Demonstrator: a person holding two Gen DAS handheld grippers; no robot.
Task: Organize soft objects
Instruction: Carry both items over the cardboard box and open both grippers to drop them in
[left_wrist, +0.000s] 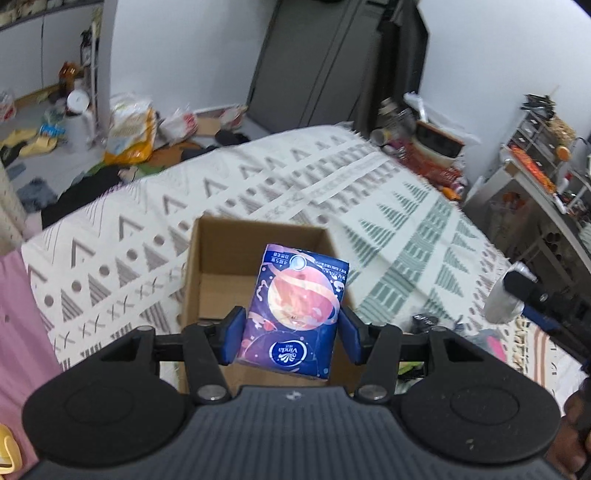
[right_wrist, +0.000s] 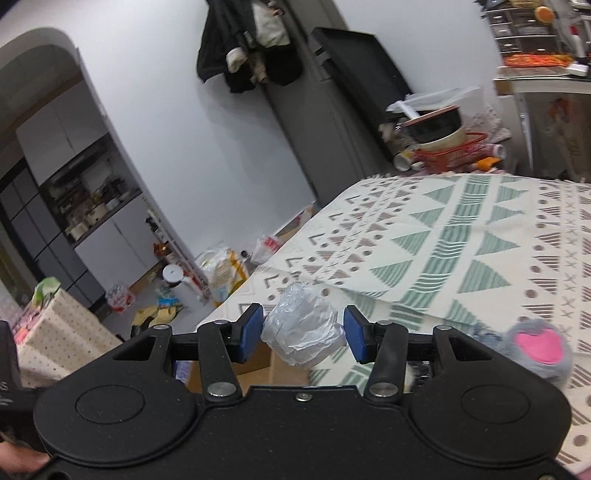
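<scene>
Two views cover your grippers. From the left wrist, your left gripper has its blue fingers clamped on the sides of a Vinda tissue pack, a blue packet printed with an orange ringed planet, its logo end toward the camera. You hold the pack in the air above an open cardboard box that sits on a patterned cloth of grey and green triangles; the box's inside floor shows bare beyond the pack. At the right edge of this view, part of your right gripper reaches in with a pale crumpled bundle beside it. Clothes and bags lie on the floor beyond the cloth, blurred. From the right wrist, your right gripper carries a crumpled plastic bag, silvery white, between its blue fingers; the left pad touches the bag, but a thin gap seems to show at the right pad, so I cannot tell whether the grip is firm. Below the bag, an edge of the cardboard box shows. To the right, a grey plush toy with a pink heart lies on the cloth.
</scene>
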